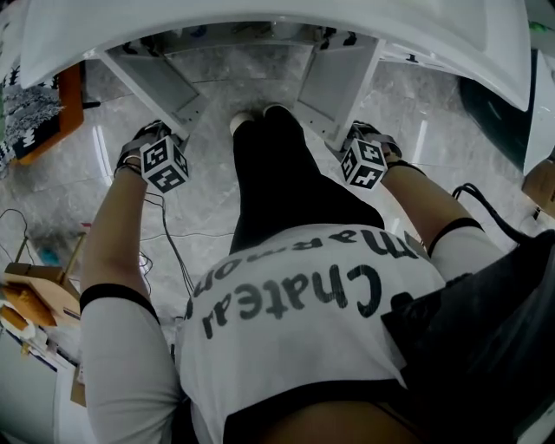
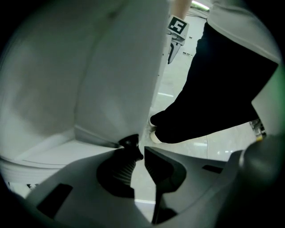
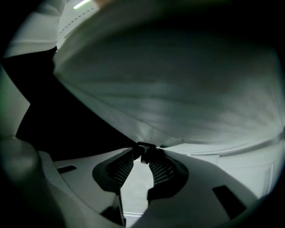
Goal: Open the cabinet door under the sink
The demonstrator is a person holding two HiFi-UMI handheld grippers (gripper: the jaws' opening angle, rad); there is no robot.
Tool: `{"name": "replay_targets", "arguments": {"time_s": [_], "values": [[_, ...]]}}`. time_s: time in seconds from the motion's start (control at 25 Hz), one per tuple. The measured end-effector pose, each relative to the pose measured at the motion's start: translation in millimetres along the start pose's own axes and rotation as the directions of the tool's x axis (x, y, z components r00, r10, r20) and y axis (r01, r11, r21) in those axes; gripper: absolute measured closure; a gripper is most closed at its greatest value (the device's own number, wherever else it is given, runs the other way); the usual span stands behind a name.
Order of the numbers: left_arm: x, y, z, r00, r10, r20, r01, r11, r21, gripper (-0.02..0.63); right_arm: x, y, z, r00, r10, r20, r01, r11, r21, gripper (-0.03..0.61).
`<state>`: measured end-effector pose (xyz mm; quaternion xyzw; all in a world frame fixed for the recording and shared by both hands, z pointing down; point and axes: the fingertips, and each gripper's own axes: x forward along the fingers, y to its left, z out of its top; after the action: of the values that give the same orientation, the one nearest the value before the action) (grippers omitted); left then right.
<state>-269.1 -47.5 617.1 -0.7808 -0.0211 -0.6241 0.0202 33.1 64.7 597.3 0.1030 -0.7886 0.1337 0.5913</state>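
Both forearms reach forward and steeply down, one on each side of the person's black trousers [image 1: 277, 173], wrists bent so the grippers point at the floor [image 1: 434, 139]. The two doors under the sink [image 1: 260, 22] stand swung out towards the person. The left gripper [image 2: 139, 149] is clenched on the free edge of the left door [image 2: 89, 80], near its lower corner, jaws narrowly apart with the panel rising to their left. The right gripper [image 3: 141, 156] pinches the lower edge of the right door [image 3: 178, 89], pad tips tight on it, the panel spreading above. The marker cubes face the head camera
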Motion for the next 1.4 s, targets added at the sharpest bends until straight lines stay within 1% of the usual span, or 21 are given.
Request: {"name": "replay_targets", "arguments": {"time_s": [0.16,0.36,0.44,0.56,0.64,0.88,1.16,1.24,1.4], "values": [[-4,-6,-11,1.000,-0.007,-0.003,0.007,1.000,0.012,0.568,-1,0,0,1.000,-0.006,0.000,0.006,1.000,-0.006,0.482],[-9,-9,-26,1.000,-0.015,-0.010,0.015,0.998,0.065,0.568,-3,-1,-3,1.000,-0.003,-0.009,0.003,0.999,-0.034,0.477],[-11,-12,-37,0.999,-0.021,-0.026,0.023,0.993,0.112,0.568,-4,1,-5,1.000,-0.004,-0.012,0.004,0.999,-0.044,0.477],[-19,-17,-52,0.999,-0.028,-0.043,0.037,0.977,0.211,0.566,-4,3,-11,1.000,-0.006,-0.013,0.005,0.998,-0.066,0.477],[-21,-18,-61,0.998,-0.026,-0.049,0.038,0.968,0.249,0.566,-6,4,-18,1.000,-0.001,-0.017,-0.001,0.996,-0.092,0.472],[-22,-19,-78,0.997,-0.039,-0.070,0.060,0.946,0.320,0.558,-8,6,-30,0.999,0.021,-0.032,-0.027,0.983,-0.179,0.469],[-24,-21,-87,0.995,-0.060,-0.077,0.084,0.926,0.369,0.548,-9,7,-39,0.997,0.046,-0.063,-0.061,0.963,-0.263,0.454],[-25,-22,-89,0.996,-0.058,-0.071,0.082,0.916,0.394,0.548,-12,10,-44,0.995,0.065,-0.074,-0.084,0.953,-0.291,0.445],[-28,-20,-102,0.997,-0.034,-0.074,0.064,0.887,0.456,0.546,-16,12,-60,0.990,0.099,-0.101,-0.129,0.921,-0.368,0.423]]}}
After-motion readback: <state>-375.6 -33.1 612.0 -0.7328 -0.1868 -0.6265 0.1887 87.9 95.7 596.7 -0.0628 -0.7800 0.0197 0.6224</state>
